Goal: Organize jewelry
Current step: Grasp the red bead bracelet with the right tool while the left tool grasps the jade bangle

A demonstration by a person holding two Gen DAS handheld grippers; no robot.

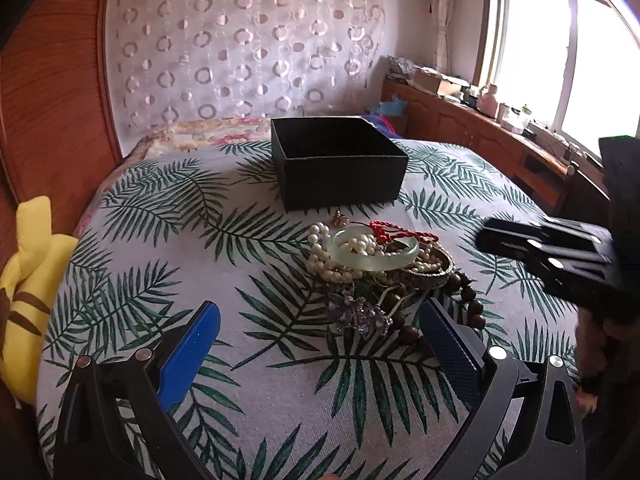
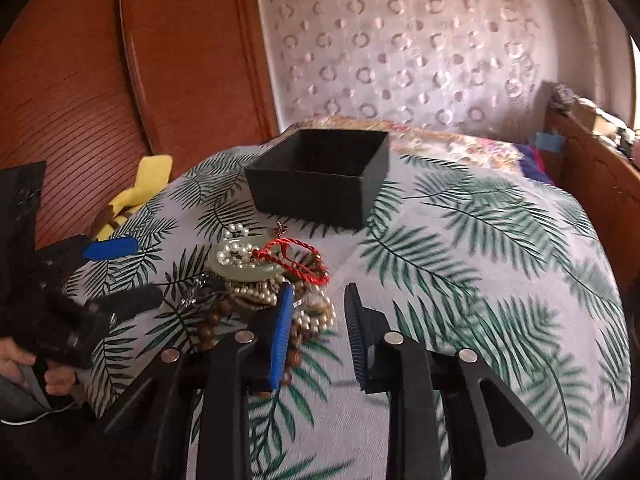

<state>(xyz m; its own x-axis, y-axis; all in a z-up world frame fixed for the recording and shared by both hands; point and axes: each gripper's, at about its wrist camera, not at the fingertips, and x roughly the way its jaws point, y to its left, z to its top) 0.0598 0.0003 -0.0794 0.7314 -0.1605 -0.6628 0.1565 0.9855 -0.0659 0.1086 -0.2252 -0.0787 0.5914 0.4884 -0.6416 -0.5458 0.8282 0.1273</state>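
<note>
One open black square cardboard box [image 1: 340,168] and one pale green jade bangle [image 1: 374,254] are seen. One red braided cord [image 1: 400,234] and one yellow plush toy [image 1: 28,312] are counted. Two black two-finger grippers with blue pads are counted, the left gripper [image 1: 320,344] and the right gripper [image 2: 318,332].

The left gripper [image 1: 320,344] is reaching forward from the bottom of its own wrist view, its jaws standing wide apart with nothing between them. In the right wrist view it is entering from the left edge, level, and bare fingers [image 2: 56,378] are curling around its handle at the lower left. The right gripper [image 2: 318,300] is pointing forward from the bottom of its view, jaws parted by a narrower gap and gripping nothing. In the left wrist view it is jutting in from the right edge, angled toward frame centre.
</note>
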